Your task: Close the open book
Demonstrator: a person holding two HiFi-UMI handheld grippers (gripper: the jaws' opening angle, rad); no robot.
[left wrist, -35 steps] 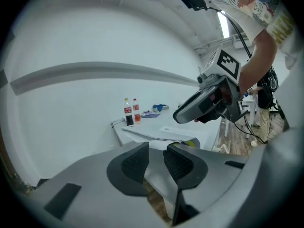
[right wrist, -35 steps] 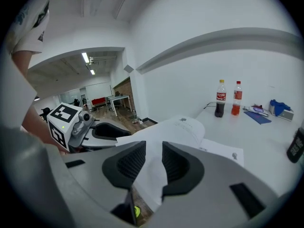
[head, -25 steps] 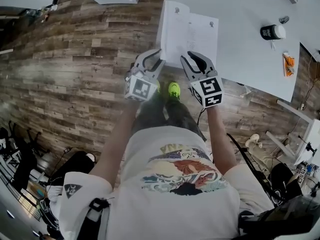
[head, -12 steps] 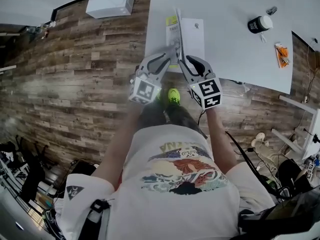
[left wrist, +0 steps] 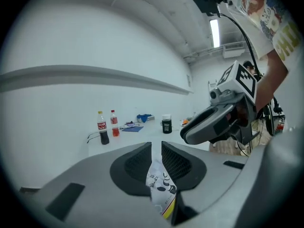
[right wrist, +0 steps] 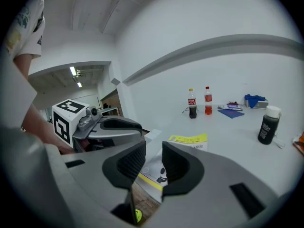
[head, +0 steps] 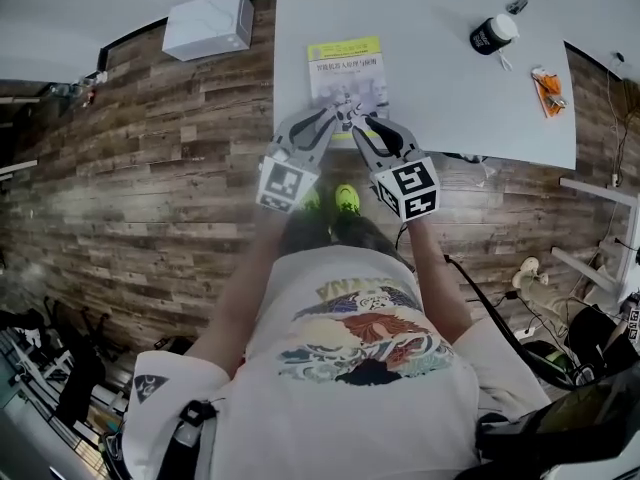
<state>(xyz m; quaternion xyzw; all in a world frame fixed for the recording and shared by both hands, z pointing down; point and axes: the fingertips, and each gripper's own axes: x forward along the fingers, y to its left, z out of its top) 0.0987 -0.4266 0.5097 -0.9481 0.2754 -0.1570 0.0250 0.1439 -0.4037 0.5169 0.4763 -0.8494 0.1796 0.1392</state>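
Note:
The book [head: 347,68] lies shut and flat on the white table [head: 450,98], its yellow-banded cover up. My left gripper [head: 338,115] and right gripper [head: 365,126] hover side by side over its near edge. The left gripper's [left wrist: 156,148] jaws have just been closing and stand a narrow gap apart. The book's cover [left wrist: 161,189] shows in that gap, and the pads do not visibly press on it. The right gripper [right wrist: 154,148] is open with nothing between its pads; the book [right wrist: 187,141] lies just beyond it.
A black jar with a white lid [head: 490,33] and a small orange item [head: 548,78] sit at the table's right. Two drink bottles [left wrist: 102,127] stand at its far side. A white box [head: 208,26] rests on the wooden floor, left of the table.
The book went from open, through a page standing upright, to shut with its cover up. Both grippers came together at its near edge.

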